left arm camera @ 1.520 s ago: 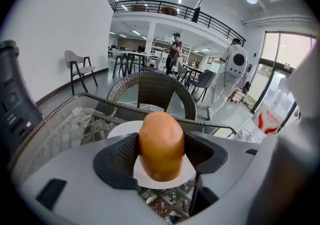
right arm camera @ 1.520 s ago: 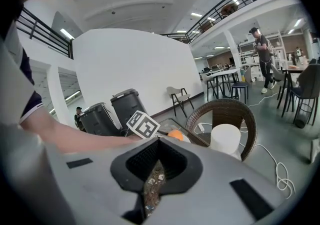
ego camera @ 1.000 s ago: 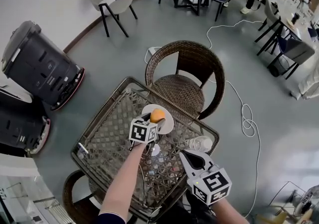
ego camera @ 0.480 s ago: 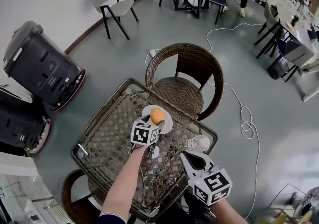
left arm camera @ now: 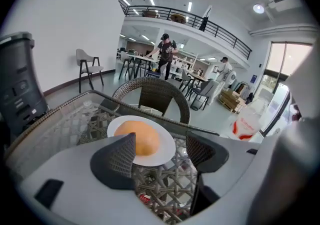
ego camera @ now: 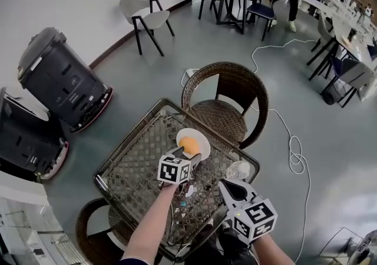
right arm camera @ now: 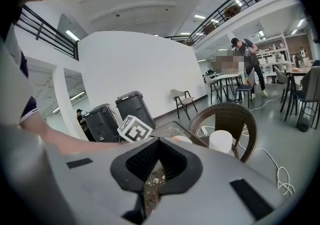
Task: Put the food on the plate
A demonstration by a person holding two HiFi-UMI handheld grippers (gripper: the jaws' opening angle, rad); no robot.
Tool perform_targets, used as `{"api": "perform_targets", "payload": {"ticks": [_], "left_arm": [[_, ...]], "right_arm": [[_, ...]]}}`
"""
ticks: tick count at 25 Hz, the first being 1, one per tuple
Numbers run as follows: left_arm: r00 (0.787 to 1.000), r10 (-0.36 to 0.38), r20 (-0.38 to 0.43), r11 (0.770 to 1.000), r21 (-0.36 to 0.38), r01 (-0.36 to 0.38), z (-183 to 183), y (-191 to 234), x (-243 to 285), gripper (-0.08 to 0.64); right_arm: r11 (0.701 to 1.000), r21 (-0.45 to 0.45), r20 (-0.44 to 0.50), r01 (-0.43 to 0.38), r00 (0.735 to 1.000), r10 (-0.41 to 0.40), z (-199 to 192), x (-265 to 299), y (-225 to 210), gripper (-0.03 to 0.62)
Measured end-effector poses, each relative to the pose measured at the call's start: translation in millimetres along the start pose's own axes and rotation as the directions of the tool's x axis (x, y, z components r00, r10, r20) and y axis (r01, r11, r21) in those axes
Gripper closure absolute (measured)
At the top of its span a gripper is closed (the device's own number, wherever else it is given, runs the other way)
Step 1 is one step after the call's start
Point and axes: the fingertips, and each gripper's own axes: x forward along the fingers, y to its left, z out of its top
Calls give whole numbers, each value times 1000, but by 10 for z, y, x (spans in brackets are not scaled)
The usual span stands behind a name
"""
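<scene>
An orange bun lies on a white plate at the far side of the wicker table. In the left gripper view the bun sits on the plate just beyond my jaws. My left gripper is open, its pads apart and holding nothing; the left pad overlaps the bun's near edge in the picture. My right gripper hovers at the table's near right corner, shut and empty.
A pale cup stands at the table's right edge. A wicker chair faces the far side, another the near left. Black machines stand left. A white cable lies on the floor.
The bun, held between the left jaws over the plate a second ago, now rests on the plate. The left jaws have spread and drawn back a little. The right gripper has barely moved.
</scene>
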Motion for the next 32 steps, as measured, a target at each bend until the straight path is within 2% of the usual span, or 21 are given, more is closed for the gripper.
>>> {"api": "perform_targets", "payload": {"ticks": [2, 4, 8, 11, 13, 19, 26, 29, 32], "left_arm": [[998, -55, 18, 998, 11, 55, 4, -192, -144, 245], [996, -79, 45, 996, 32, 78, 21, -379, -295, 256], [984, -81, 158, 993, 98, 66, 178, -740, -676, 409], [968, -73, 239, 982, 184, 28, 350, -988, -1037, 493], [955, -67, 288, 980, 200, 8, 443, -1118, -1287, 526], [908, -70, 412, 982, 186, -8, 651, -1507, -1925, 551], [860, -108, 499, 984, 177, 21, 737, -1789, -2420, 551], [846, -115, 520, 985, 168, 31, 790, -1880, -2549, 551], [841, -123, 527, 985, 169, 38, 807, -1955, -2651, 551]], "right_arm": [[1000, -12, 14, 0, 1000, 1, 78, -45, 8, 589], [1000, -23, 29, -5, 1000, 5, 152, -87, 22, 589], [998, -57, 58, -24, 998, 27, 321, -186, 72, 589], [995, -87, 81, -43, 995, 50, 472, -261, 170, 589], [992, -109, 95, -57, 993, 68, 573, -306, 255, 589], [978, -178, 137, -108, 981, 134, 839, -431, 482, 589], [968, -220, 196, -124, 966, 169, 1055, -550, 593, 589], [959, -247, 210, -139, 959, 192, 1131, -583, 650, 589], [951, -269, 204, -155, 955, 213, 1122, -608, 710, 589]]}}
